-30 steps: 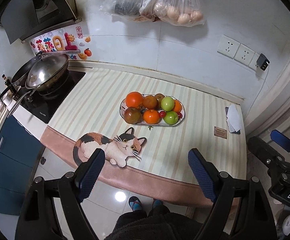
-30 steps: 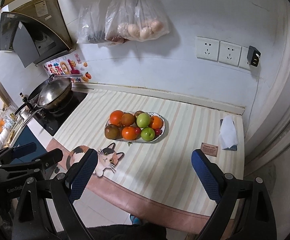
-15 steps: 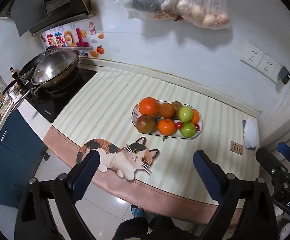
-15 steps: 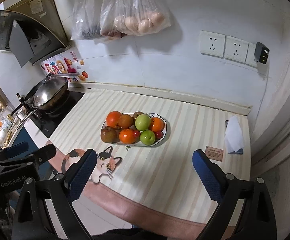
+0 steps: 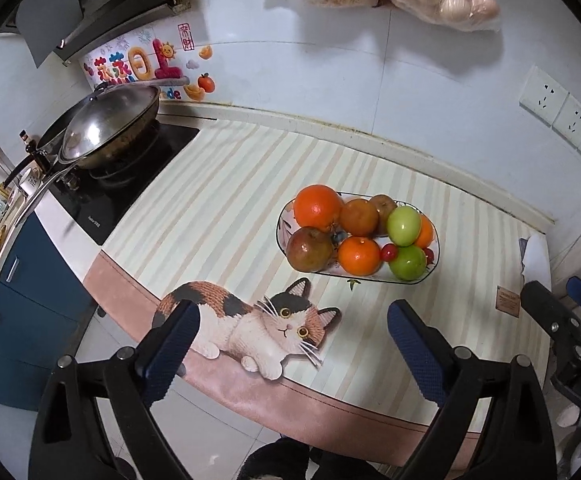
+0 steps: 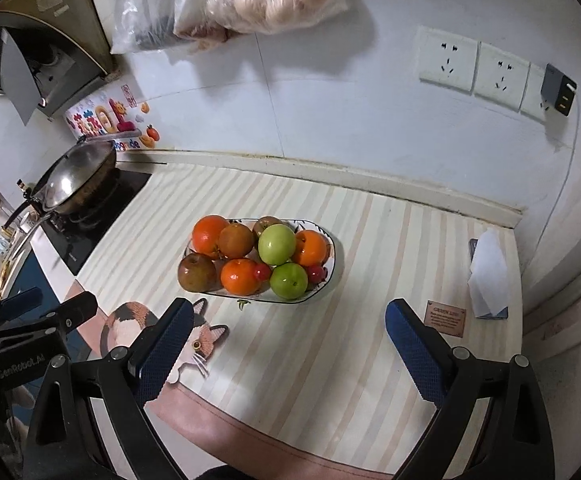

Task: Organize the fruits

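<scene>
**Heaped fruit dish, both grippers wide and well short of it**

Risks, biggest first. The striped cream-and-tan mat over the counter [image 6: 310,364] looks like a loose cover w/ a pink hem hanging off the front edge; a gripper dragging across it could shift the mat and whatever's on it. The oval white ceramic dish with a dark rim [image 6: 329,276] is piled full, fruit touching fruit, so pulling one out prob. lets its neighbours roll. The large bright orange [image 5: 317,208] sits at the far-left end right at the rim, likeliest to go over the edge if nudged. The reddish-brown apple-like fruit [image 5: 309,249] at the near-left end leans on the smaller orange tangerine [image 5: 359,255]; take either and the other may settle. The upper green round fruit [image 6: 277,244] rests atop others, so a sideways bump tips it. The small red cherry-like fruits [image 6: 261,271] are wedged in gaps: easy to crush or flick out w/ wide pads.

Position: the left gripper [image 5: 288,338] has its jaws spread wide and empty, above the cat print at the mat's front; the dish is ahead and slightly right, well apart. The right gripper [image 6: 286,334] is likewise wide and empty, dish straight ahead and a bit left, near but not touching.
</scene>
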Tool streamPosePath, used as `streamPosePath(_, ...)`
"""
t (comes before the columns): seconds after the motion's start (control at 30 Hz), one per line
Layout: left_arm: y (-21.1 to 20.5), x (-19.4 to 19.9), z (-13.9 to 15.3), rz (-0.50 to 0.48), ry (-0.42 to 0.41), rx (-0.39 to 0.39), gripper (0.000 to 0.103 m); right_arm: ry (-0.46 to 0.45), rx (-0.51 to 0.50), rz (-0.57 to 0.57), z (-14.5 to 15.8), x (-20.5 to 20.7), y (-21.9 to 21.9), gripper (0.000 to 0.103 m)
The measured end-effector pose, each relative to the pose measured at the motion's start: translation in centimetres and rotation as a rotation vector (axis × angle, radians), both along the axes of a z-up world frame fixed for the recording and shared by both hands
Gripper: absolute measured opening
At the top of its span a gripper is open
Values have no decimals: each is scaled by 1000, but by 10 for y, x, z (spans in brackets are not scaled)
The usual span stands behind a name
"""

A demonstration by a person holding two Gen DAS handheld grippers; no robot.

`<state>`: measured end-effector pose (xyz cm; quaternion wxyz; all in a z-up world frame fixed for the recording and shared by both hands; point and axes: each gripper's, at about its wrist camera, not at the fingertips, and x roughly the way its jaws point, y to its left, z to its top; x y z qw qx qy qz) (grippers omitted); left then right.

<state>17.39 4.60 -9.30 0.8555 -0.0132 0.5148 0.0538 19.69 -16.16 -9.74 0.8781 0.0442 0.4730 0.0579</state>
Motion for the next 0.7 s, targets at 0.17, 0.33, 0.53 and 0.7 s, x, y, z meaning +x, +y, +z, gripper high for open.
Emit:
streamPosePath(0.17,-1,4,-4,-8,8,0,96,8,0,4,-8,7,4,99)
streamPosePath(0.33,-1,5,-3,-16,7,0,96,17,5,8,-11,7,8,99)
streamPosePath(0.53,-2,5,-2,-20,4,6,96,17,5,8,-11,7,9,99)
streamPosePath(0.7,-1,7,-1,-26,-2,11,96,15,11,-3,-11,8,8,99)
